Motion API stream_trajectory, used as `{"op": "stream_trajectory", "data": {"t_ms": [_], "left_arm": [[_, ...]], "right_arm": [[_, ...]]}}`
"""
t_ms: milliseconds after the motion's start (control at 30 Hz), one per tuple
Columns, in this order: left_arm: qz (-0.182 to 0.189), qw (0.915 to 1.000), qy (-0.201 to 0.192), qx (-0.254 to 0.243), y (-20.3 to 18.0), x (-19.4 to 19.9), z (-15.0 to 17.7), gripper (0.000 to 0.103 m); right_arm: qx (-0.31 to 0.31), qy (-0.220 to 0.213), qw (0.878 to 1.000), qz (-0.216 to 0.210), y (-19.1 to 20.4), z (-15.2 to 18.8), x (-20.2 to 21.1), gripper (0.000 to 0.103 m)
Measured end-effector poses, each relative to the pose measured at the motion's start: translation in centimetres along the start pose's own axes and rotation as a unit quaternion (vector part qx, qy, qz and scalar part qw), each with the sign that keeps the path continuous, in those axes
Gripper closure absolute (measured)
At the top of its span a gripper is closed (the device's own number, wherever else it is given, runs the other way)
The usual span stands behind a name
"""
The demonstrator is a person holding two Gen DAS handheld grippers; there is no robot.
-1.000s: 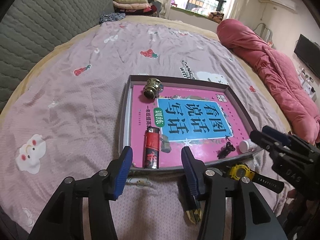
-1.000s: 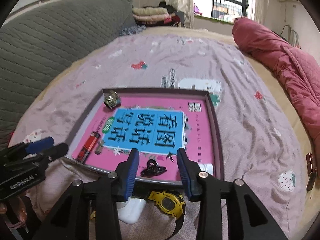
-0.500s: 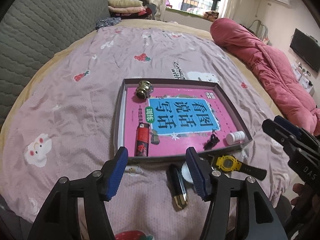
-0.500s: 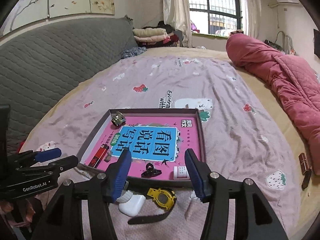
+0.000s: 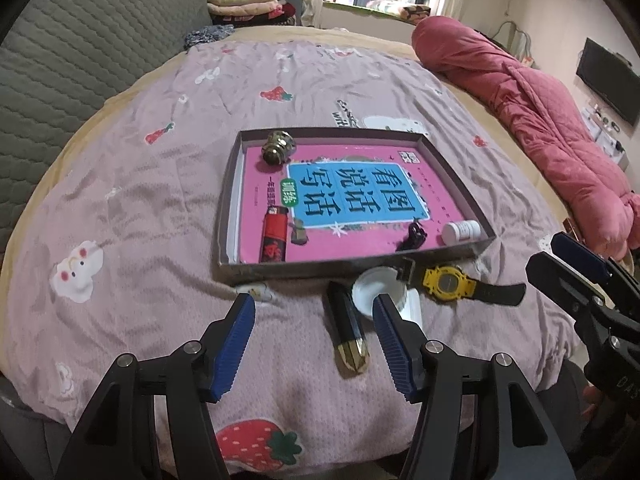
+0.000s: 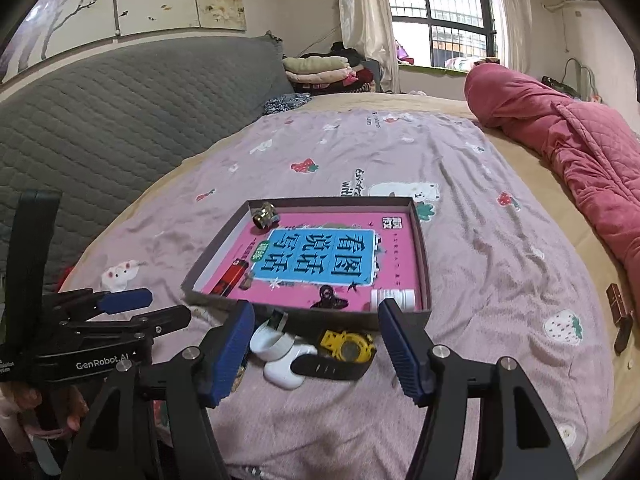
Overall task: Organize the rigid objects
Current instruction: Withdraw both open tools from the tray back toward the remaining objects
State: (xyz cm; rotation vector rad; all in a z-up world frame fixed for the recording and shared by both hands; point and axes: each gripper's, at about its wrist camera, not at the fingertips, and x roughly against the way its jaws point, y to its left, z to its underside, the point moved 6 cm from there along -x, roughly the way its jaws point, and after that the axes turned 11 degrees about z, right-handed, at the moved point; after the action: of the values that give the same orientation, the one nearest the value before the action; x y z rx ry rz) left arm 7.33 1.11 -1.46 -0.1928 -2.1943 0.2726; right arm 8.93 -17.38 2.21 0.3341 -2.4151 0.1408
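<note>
A shallow grey cardboard tray lay on the mauve cartoon-print bedspread, its floor covered by a pink booklet with a blue title panel. Inside it we saw a brass-coloured round knob at the far left corner, a red lighter along the left side, a small black hair clip near the front edge and a white cylindrical pill bottle lying on its side in the front right corner. Just outside the tray's near wall lay the loose pieces: a black tube with a gold tip, a white round open case touching it on the right, and a yellow digital watch with a black strap beside that. Our left gripper hovered low over the bedspread with its blue-padded fingers spread wide and nothing between them; the black tube lay within that gap, and the white case sat just ahead of the right fingertip. Our right gripper was likewise released and empty, poised nearer than the tray, with the watch and white case showing between its fingers and the tray's front wall just beyond them. A rolled pink quilt lay well apart on the right.
</note>
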Motion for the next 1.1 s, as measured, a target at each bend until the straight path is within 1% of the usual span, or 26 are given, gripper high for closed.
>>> {"op": "stream_trajectory", "data": {"t_ms": [133, 233, 600, 733, 833, 1100], "left_arm": [[0.000, 0.9999, 0.006, -0.012, -0.6, 0.0, 0.8, 0.040], [0.002, 0.9998, 0.014, -0.016, -1.0, -0.2, 1.3, 0.040], [0.013, 0.9994, 0.031, -0.008, -1.0, -0.9, 2.2, 0.040], [0.015, 0.9991, 0.039, -0.005, -0.9, -1.6, 2.6, 0.040], [0.016, 0.9988, 0.046, -0.005, -0.9, -2.2, 2.9, 0.040], [0.018, 0.9979, 0.062, -0.003, -1.0, -3.4, 3.7, 0.040]], "right_arm": [[0.000, 0.005, 1.000, 0.012, -0.3, 0.8, 0.2, 0.039], [-0.008, 0.006, 1.000, 0.004, -0.5, 1.2, 0.4, 0.039], [0.001, 0.028, 1.000, 0.001, -0.4, 2.8, -0.2, 0.039], [0.005, 0.032, 0.999, 0.003, -0.4, 3.2, -0.5, 0.039], [0.012, 0.027, 1.000, 0.005, -0.2, 3.4, -0.5, 0.039], [0.016, 0.044, 0.999, -0.003, 0.2, 4.4, -1.6, 0.039]]}}
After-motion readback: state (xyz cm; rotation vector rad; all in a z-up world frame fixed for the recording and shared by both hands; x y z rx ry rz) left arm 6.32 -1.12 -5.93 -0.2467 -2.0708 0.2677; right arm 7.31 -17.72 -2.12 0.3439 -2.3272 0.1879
